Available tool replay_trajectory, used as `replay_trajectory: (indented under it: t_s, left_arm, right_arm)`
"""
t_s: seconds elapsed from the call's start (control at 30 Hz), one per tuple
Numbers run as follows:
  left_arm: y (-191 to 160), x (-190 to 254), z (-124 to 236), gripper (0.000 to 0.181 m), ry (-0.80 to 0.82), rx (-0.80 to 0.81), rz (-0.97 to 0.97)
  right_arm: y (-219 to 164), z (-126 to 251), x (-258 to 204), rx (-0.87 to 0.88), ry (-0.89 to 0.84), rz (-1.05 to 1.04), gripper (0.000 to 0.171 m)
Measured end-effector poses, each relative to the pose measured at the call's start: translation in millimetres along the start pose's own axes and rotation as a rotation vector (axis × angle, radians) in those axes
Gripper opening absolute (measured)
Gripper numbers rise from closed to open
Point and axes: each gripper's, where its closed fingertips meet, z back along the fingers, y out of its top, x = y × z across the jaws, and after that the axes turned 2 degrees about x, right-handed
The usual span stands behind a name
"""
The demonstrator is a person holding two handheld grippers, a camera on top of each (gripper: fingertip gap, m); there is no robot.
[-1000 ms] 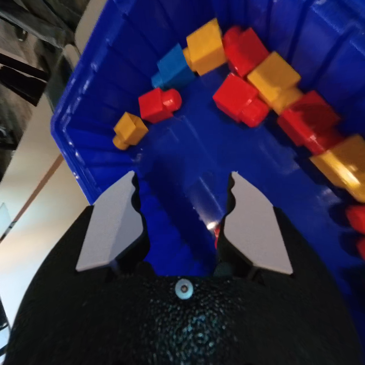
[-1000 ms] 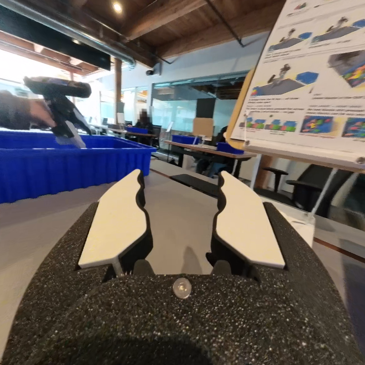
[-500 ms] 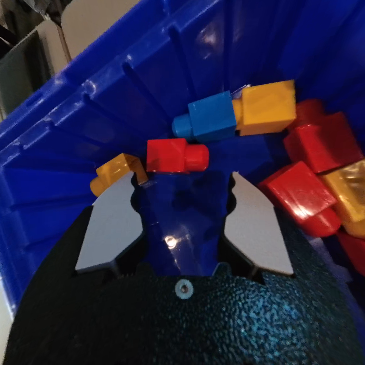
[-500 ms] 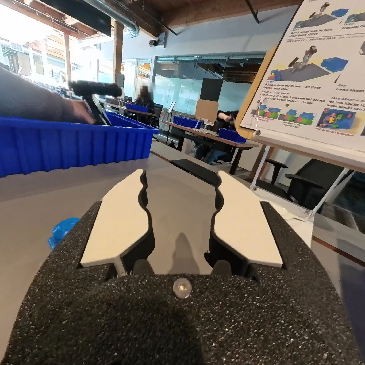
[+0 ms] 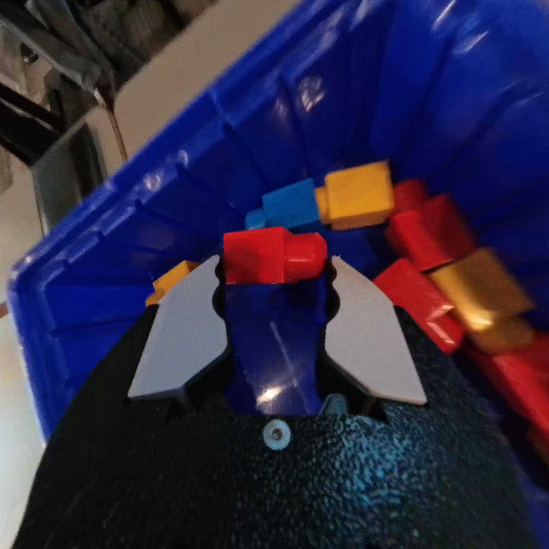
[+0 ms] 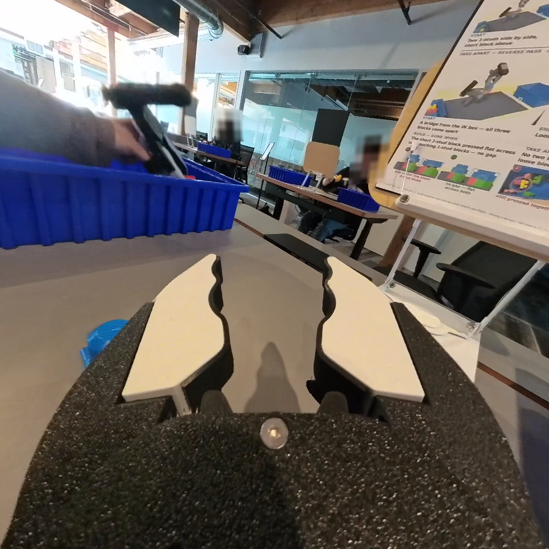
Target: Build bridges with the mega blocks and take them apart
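My left gripper (image 5: 274,261) is open inside the blue bin (image 5: 297,118), its fingertips on either side of a red one-stud block (image 5: 267,255) that lies on its side. I cannot tell whether the fingers touch it. Behind it lie a blue block (image 5: 291,205) and a yellow block (image 5: 356,193). A small yellow block (image 5: 172,276) is partly hidden by the left finger. Several red and yellow blocks (image 5: 421,237) are piled at the right. My right gripper (image 6: 271,261) is open and empty over the grey table (image 6: 89,282). A blue block (image 6: 98,338) sits by its left finger.
In the right wrist view the blue bin (image 6: 118,205) stands at the left with the left gripper (image 6: 154,127) and a sleeved arm reaching in. An instruction board on a stand (image 6: 475,133) is at the right. Other desks, chairs and people are farther back. The tips of one gripper are about 45 cm away from the tips of the other. To the blue block (image 5: 291,205): left tips about 5 cm, right tips about 45 cm.
My left gripper has moved down and forward in the bin until the red block sits between its fingertips. The right gripper has tilted down slightly, bringing the blue block on the table into view.
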Motion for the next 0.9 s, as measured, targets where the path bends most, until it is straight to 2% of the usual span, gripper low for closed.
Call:
replay_trajectory:
  t_s: [0.1,0.2,0.3,0.4,0.47,0.6,0.73,0.8,0.87,0.9]
  left_arm:
    - [47.8,24.8,60.3,0.065,-0.036,0.207,0.022]
    - [90.7,78.8,134.6,0.065,-0.175,0.402,0.049]
    - [115.0,148.6,195.8,0.065,-0.331,0.535,0.057]
    - [122.0,220.3,232.5,0.065,-0.493,0.611,0.146]
    - [119.2,264.7,244.5,0.065,-0.617,0.626,0.245]
    - [102.7,330.0,250.3,0.065,-0.839,0.577,0.422]
    - [80.2,371.5,244.0,0.065,-0.982,0.47,0.493]
    - [70.1,382.2,239.4,0.065,-0.987,0.435,0.496]
    - [61.0,389.5,236.3,0.065,-0.975,0.415,0.479]
    - [57.0,389.9,234.6,0.065,-0.951,0.423,0.461]
  right_arm:
    - [2.2,0.1,-0.4,0.015,0.006,-0.012,0.065]
    - [4.3,-1.0,-3.8,0.026,0.019,-0.008,0.067]
    - [12.8,0.6,-13.3,0.061,0.029,0.056,0.068]
    - [33.6,4.4,-33.0,0.161,0.044,0.129,0.073]
    - [50.5,7.1,-58.2,0.214,0.092,0.225,0.083]
    - [76.4,15.7,-99.5,0.322,0.097,0.479,0.092]
    - [75.8,13.3,-114.4,0.307,0.116,0.517,0.09]
    - [75.0,14.4,-119.0,0.301,0.147,0.489,0.078]
    - [72.4,14.4,-117.6,0.269,0.142,0.457,0.043]
    - [70.9,14.7,-118.8,0.259,0.168,0.445,0.038]
